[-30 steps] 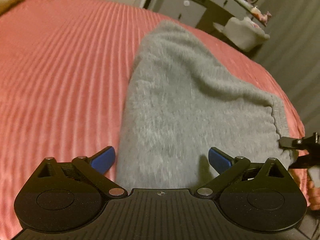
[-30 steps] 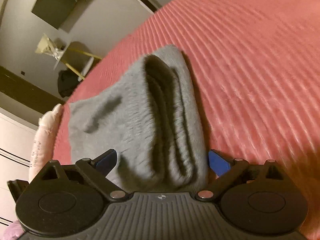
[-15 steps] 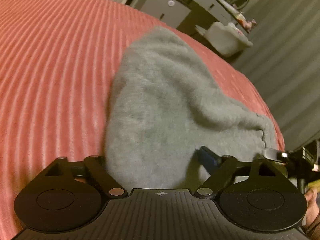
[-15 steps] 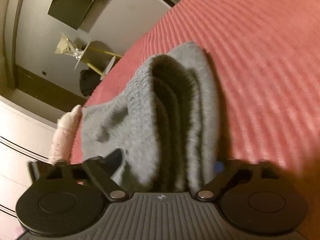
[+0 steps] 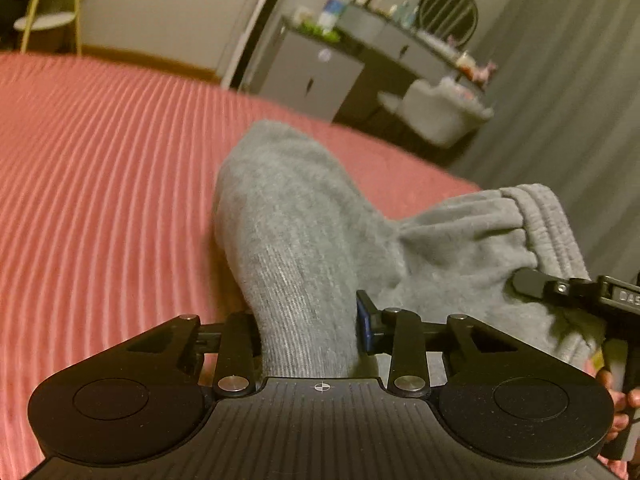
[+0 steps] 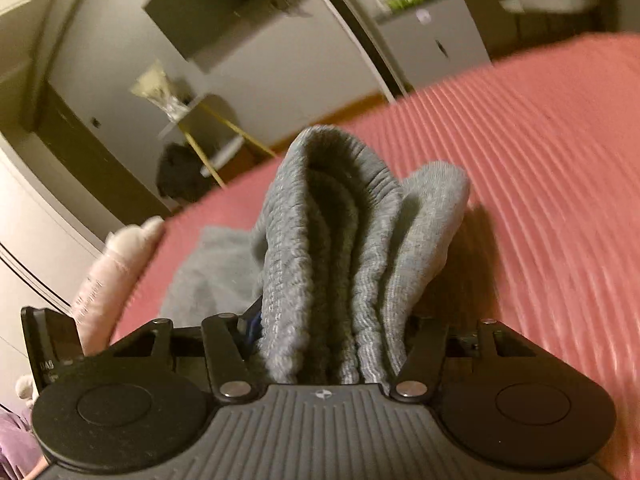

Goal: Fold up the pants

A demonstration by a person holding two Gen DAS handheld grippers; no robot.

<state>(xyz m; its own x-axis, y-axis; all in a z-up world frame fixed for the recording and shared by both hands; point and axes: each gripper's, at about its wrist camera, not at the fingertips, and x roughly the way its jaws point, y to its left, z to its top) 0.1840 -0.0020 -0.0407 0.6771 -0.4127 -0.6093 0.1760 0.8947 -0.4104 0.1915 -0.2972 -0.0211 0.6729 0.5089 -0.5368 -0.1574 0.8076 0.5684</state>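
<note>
Pants, grey knit, bunched on red ribbed bedspread, near end lifted off the cover. Left gripper pinching a thick fold of the fabric, jaws just closed in on it; blue pad pressed against the right side of the fold, other pad hidden behind cloth. Fabric rising from between the fingers and running away toward the far edge of the bed. Elastic waistband off to the right in left wrist view, held up by right gripper coming in from the right edge; part of a hand visible below it.

Right wrist view: right gripper clamped on stacked waistband layers, jaws just narrowed onto them, several ribbed folds standing upright between the fingers and filling the gap. Rest of pants trailing down left onto bedspread. Left gripper body at left edge. Pink pillow just beyond the bed edge at left. Grey cabinet and cluttered dresser top in blurred background.
</note>
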